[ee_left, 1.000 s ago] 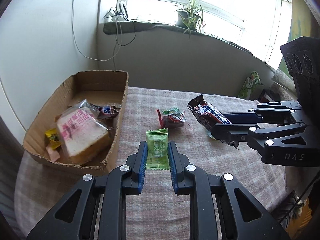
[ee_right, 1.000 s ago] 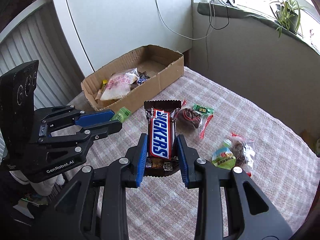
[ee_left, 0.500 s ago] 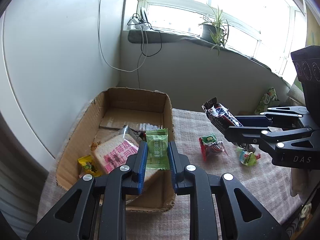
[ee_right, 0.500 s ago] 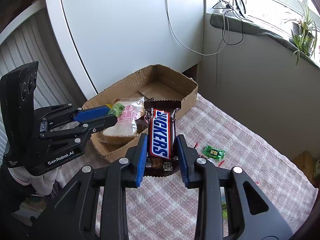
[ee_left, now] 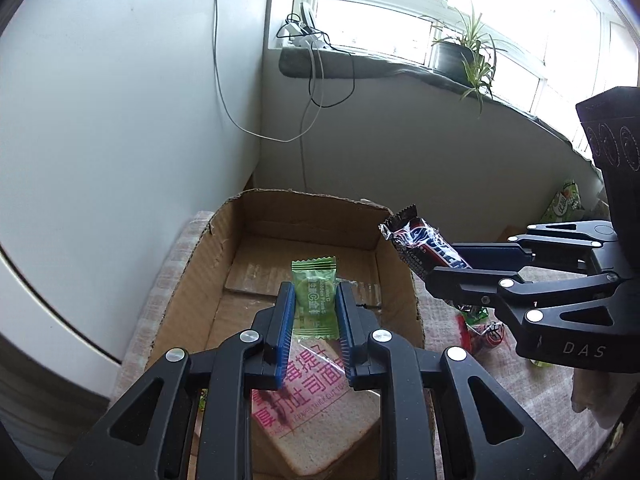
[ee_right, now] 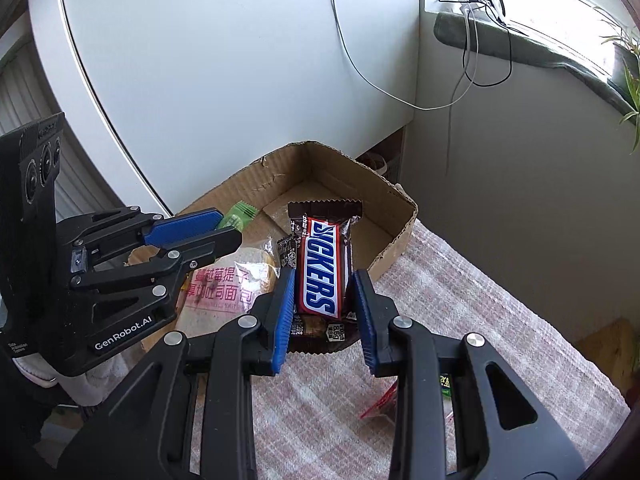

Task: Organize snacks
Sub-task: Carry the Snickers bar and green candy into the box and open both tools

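Item 1: green candy packet (ee_left: 313, 300), clamped in left tool (ee_left: 313, 308), above cardboard box (ee_left: 192, 280) w/ bagged bread slice (ee_left: 320, 396) inside.
Item 2: Snickers bar (ee_right: 322, 268), clamped in right tool (ee_right: 324, 300), at box's 3 o'clock wall, over checked surface (ee_right: 480, 320).

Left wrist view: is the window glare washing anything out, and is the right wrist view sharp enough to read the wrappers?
Left wrist view: window blown out white, but the green candy packet in the left claw stays clear; edges bend from fisheye. Right wrist view: sharp, evenly lit, Snickers bar lettering legible.
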`<state>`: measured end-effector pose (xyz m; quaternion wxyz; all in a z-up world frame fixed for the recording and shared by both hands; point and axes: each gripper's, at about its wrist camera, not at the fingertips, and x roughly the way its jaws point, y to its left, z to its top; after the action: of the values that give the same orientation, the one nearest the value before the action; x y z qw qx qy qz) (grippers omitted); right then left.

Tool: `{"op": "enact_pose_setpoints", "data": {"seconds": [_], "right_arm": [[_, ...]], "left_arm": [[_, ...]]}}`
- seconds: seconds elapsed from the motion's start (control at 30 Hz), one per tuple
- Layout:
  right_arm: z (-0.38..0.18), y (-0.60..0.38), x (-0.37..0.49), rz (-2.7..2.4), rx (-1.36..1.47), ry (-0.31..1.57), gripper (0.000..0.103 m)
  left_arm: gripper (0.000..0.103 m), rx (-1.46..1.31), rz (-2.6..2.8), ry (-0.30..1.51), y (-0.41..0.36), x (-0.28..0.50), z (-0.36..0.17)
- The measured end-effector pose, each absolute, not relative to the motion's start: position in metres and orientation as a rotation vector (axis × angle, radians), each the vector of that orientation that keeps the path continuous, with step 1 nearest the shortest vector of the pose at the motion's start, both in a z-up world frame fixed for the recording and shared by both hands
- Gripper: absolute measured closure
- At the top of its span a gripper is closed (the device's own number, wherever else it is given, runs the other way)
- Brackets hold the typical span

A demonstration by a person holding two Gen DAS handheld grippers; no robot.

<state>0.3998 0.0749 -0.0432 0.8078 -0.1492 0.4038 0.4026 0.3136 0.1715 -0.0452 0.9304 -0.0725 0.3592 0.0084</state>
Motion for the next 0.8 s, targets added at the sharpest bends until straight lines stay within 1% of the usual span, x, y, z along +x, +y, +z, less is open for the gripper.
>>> {"op": "enact_pose_setpoints", "data": {"seconds": [0.33, 0.8], "right_arm": [[-0.072, 0.095, 0.423, 0.862, -0.341, 0.908, 0.073], [-0.070, 0.104, 0.420, 0.856, -0.403, 0.861, 0.073]], "left_arm": [[0.084, -0.168, 0.023, 0.761, 0.180, 0.330, -0.057], [0.083, -0.169, 0.019, 0.771, 0.182, 0.340, -0.061]]}}
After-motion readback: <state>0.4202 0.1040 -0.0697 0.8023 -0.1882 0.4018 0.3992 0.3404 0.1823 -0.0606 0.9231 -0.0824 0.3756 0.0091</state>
